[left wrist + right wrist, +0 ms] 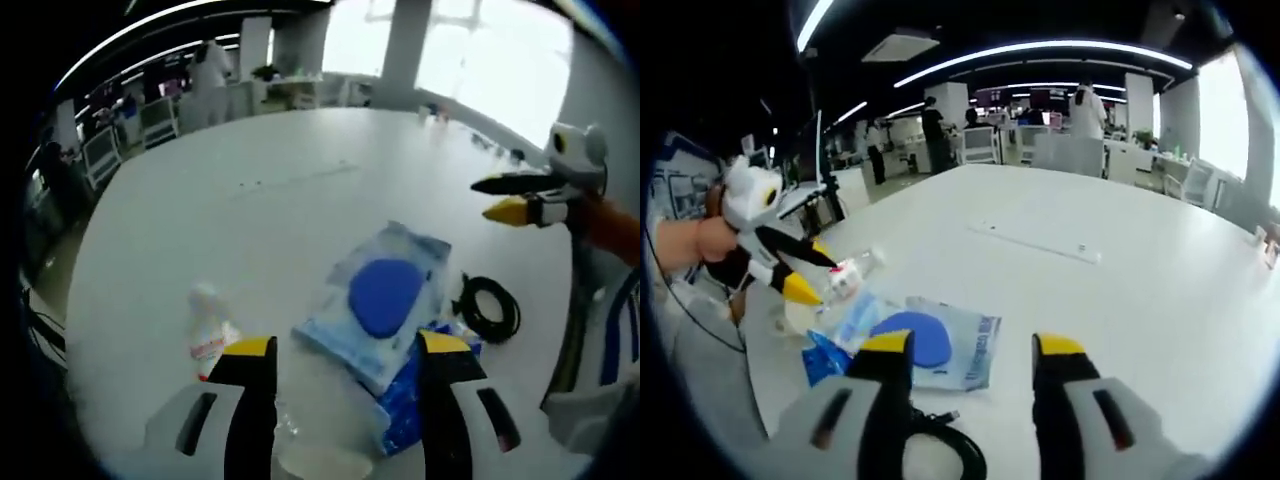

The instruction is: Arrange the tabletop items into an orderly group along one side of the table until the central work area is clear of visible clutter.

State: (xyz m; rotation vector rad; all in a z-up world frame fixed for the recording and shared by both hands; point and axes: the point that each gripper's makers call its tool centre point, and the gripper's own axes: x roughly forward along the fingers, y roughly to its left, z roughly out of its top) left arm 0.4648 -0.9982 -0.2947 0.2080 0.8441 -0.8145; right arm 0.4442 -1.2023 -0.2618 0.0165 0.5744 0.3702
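A clear plastic bag with a round blue pad lies on the white table, just beyond my open left gripper. A crumpled blue packet sits by its right jaw, and a small clear bottle with a red label lies by its left jaw. A coiled black cable rests to the right of the bag. My right gripper is open above the table, with the bag and the cable beneath it. The left gripper hovers by the bottle.
A thin white strip lies farther out on the table. The right gripper hangs over the table's right side. Office desks, chairs and people stand beyond the far edge. A translucent round object sits under my left jaws.
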